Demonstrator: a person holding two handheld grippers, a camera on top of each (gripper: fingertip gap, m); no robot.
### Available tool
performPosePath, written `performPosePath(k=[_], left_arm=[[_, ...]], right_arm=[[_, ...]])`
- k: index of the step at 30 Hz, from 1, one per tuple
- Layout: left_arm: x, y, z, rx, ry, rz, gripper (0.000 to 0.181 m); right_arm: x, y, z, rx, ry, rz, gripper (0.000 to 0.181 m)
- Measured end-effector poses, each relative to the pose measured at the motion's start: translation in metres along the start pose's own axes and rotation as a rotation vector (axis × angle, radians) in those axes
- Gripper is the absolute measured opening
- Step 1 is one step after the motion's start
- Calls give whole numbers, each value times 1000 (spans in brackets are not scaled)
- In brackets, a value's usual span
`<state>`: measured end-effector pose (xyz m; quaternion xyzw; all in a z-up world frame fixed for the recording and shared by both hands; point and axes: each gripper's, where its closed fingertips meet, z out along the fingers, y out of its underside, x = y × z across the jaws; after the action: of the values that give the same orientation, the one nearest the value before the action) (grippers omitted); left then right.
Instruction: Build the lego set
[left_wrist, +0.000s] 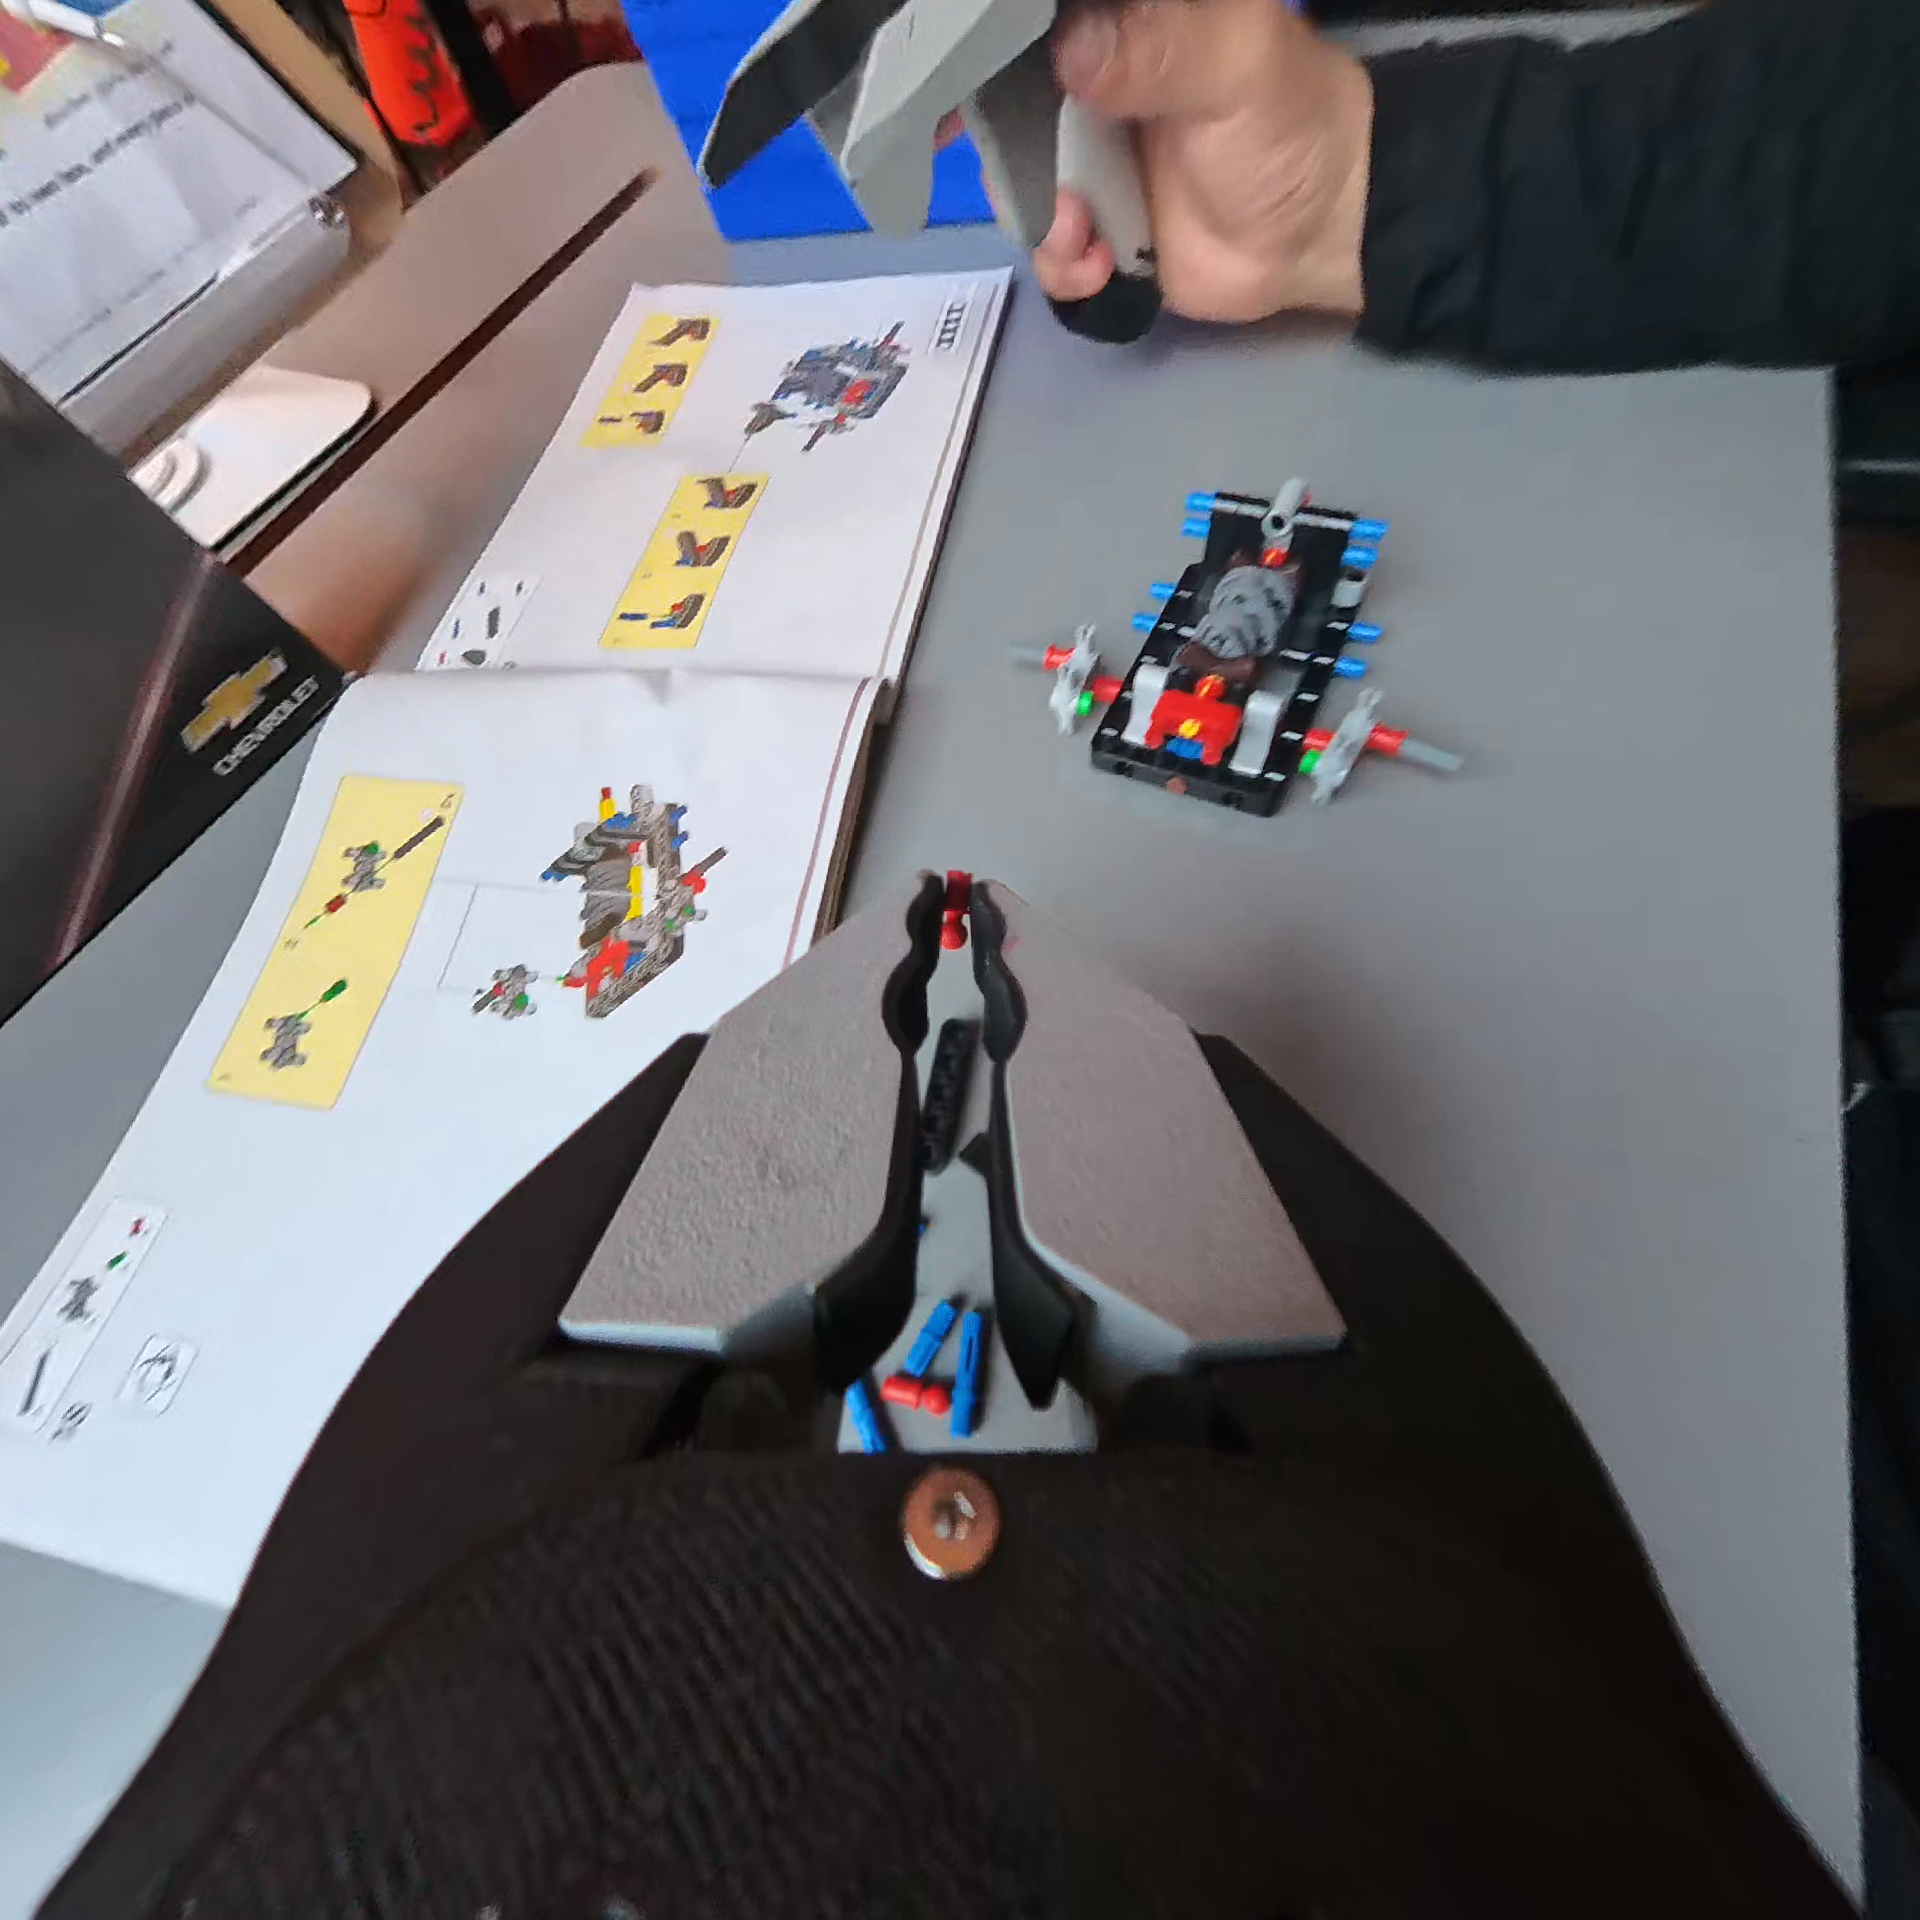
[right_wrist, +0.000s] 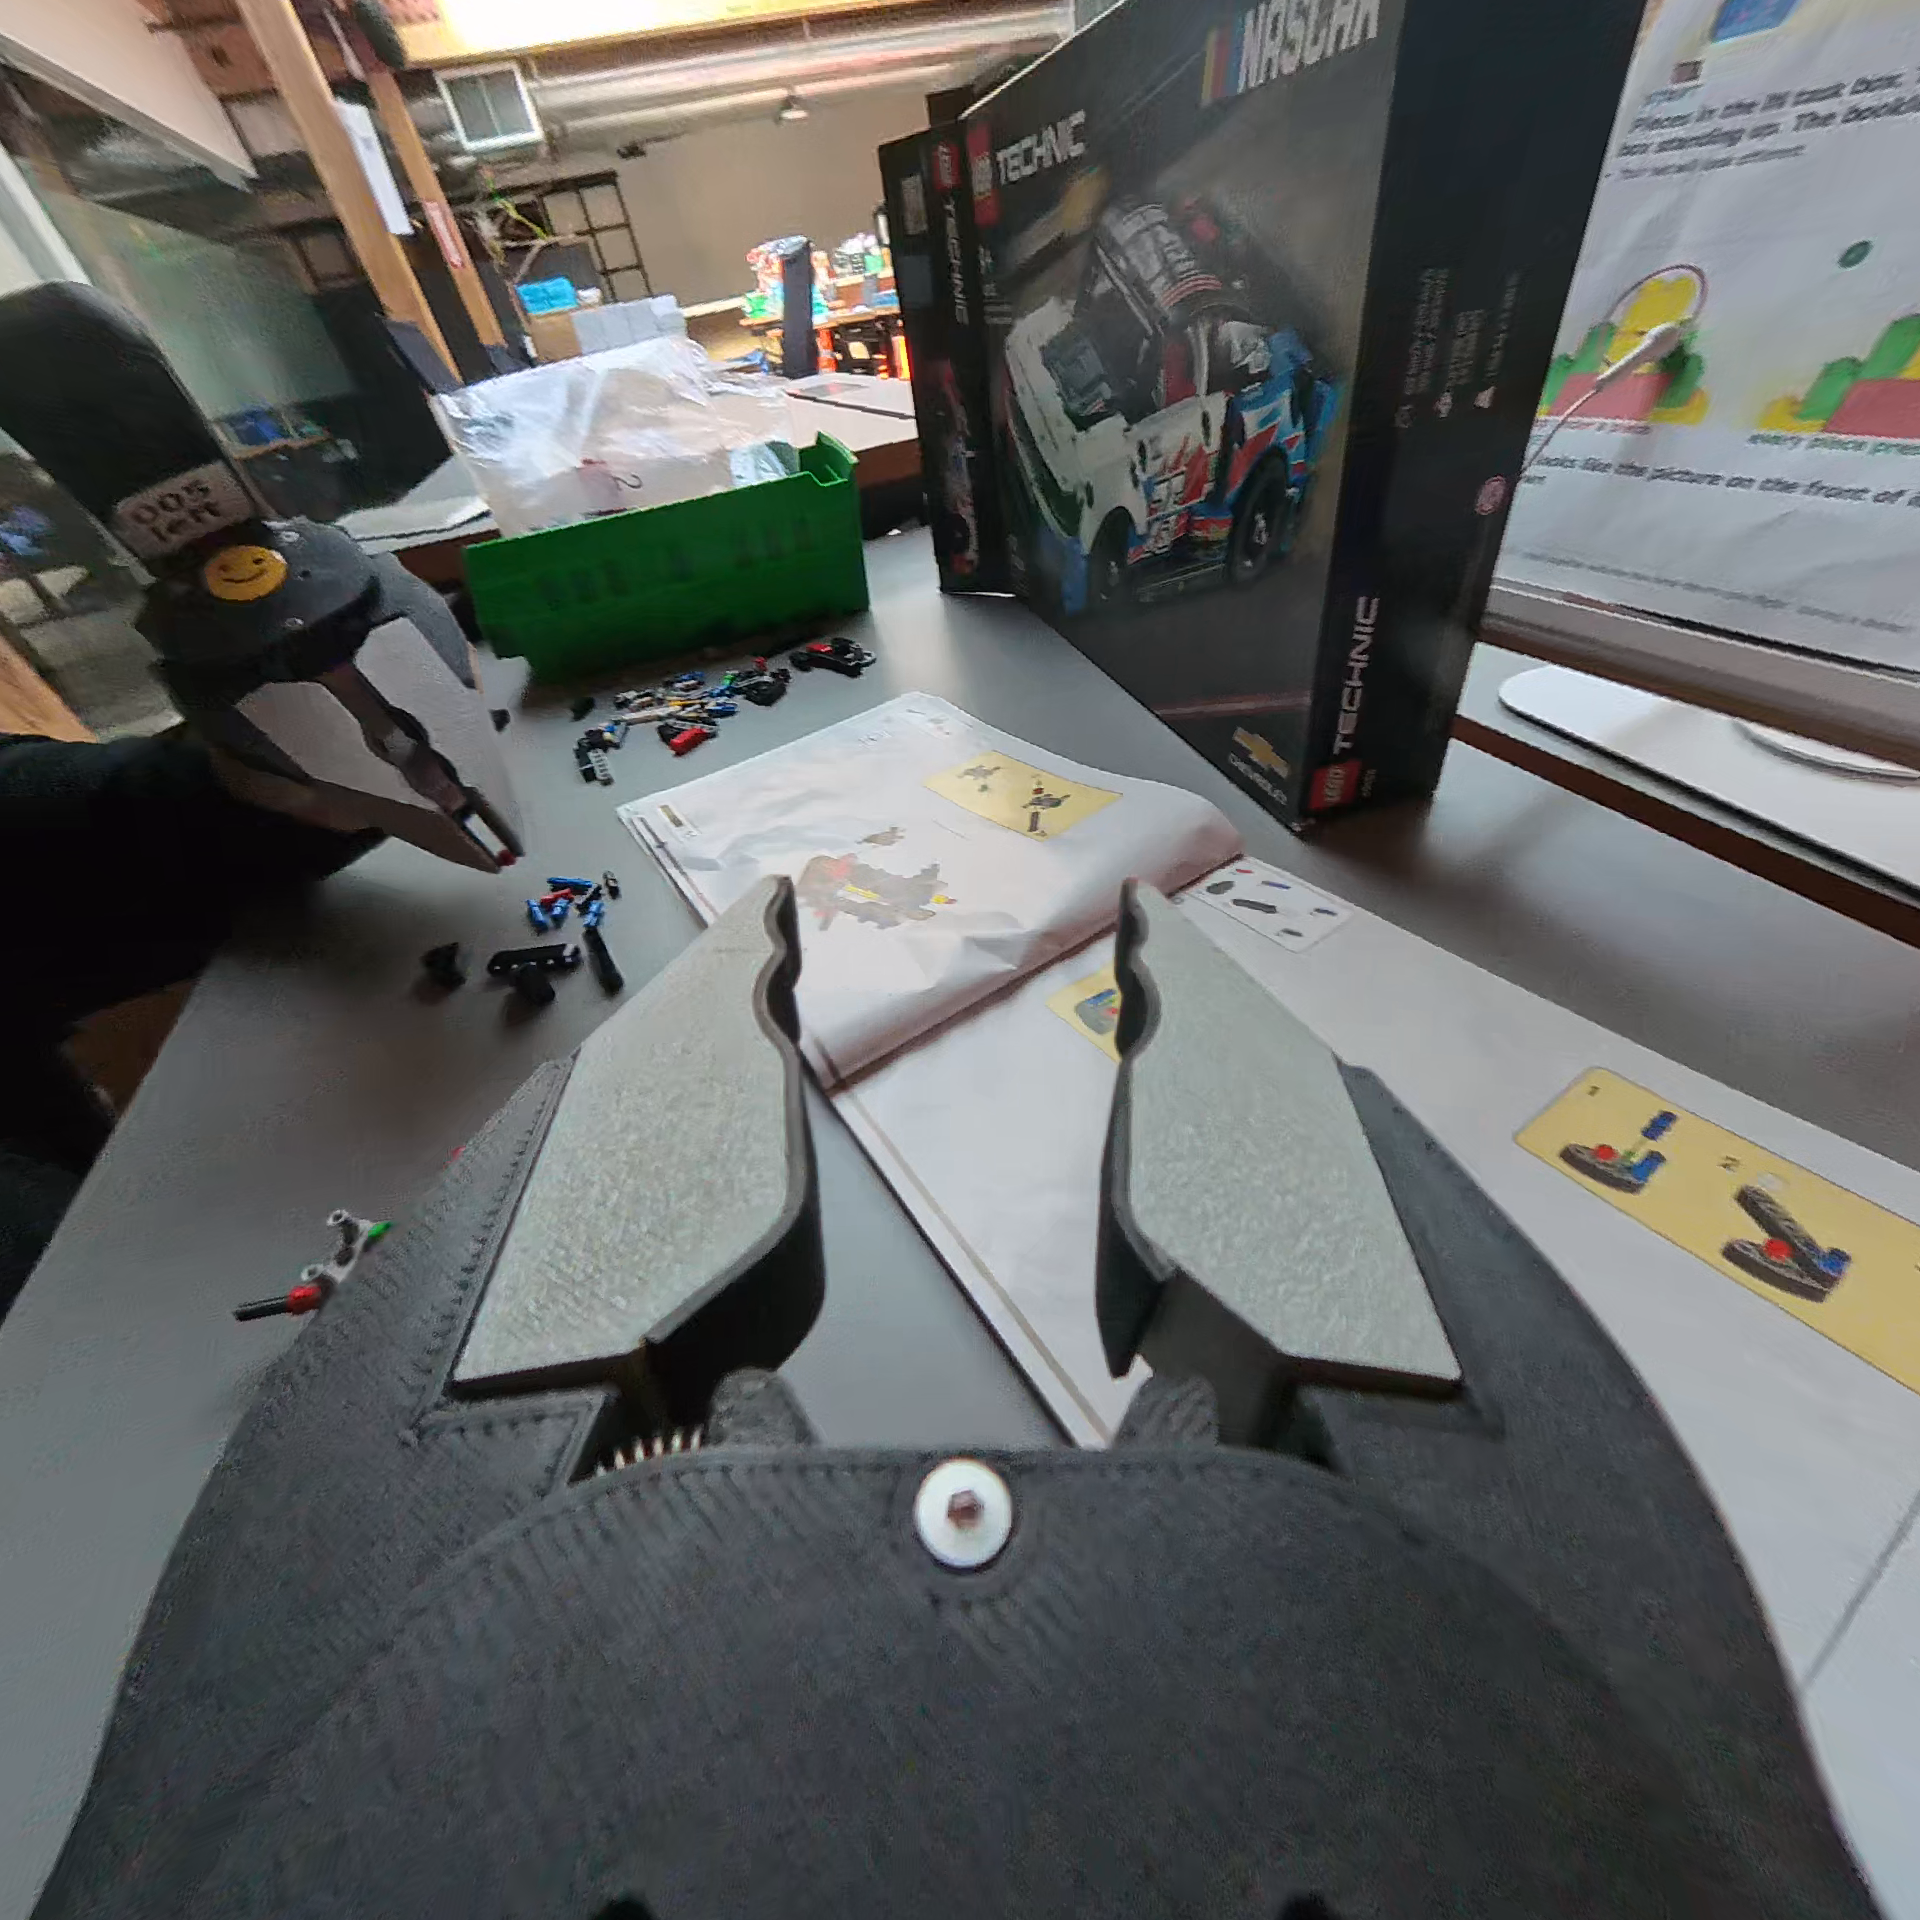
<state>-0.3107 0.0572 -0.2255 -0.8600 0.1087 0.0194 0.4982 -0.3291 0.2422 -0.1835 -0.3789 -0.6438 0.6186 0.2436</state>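
Note:
My left gripper (left_wrist: 956, 896) is shut on a small red pin (left_wrist: 954, 914), held above the grey table. It also shows in the right wrist view (right_wrist: 497, 847) at the left, with the red pin (right_wrist: 506, 856) at its tip. The half-built black car chassis (left_wrist: 1231, 665) with red, grey and blue parts stands ahead to the right. Loose blue and red pins (left_wrist: 940, 1366) and a black beam (left_wrist: 948, 1091) lie under my left fingers. My right gripper (right_wrist: 956, 914) is open and empty above the open instruction booklet (right_wrist: 935, 904). It shows raised at the top of the left wrist view (left_wrist: 821, 135).
The booklet (left_wrist: 582, 831) lies left of the chassis. The black set box (right_wrist: 1226, 416) stands behind the booklet. A green bin (right_wrist: 665, 582) holds plastic bags, with a pile of loose parts (right_wrist: 707, 701) before it. Blue and black pieces (right_wrist: 551, 925) lie near my left gripper. A small axle assembly (right_wrist: 312, 1273) lies at the left. One gripper's finger ends stand about 20 centimeters off the other's.

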Motion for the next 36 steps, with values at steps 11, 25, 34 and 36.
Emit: performPosePath(k=[11,25,34,36], left_arm=[[1,1,5,-19,-33,36,2],[25,-33,3,20,-105,231,2],[-2,32,22,-378,-112,91,2],[-11,43,17,-439,-130,49,3]], right_arm=[[-58,6,25,-98,-193,-25,41],[-163,16,69,-191,-449,44,26],[-79,-1,38,-76,-180,26,28],[-58,2,30,-85,-105,6,27]])
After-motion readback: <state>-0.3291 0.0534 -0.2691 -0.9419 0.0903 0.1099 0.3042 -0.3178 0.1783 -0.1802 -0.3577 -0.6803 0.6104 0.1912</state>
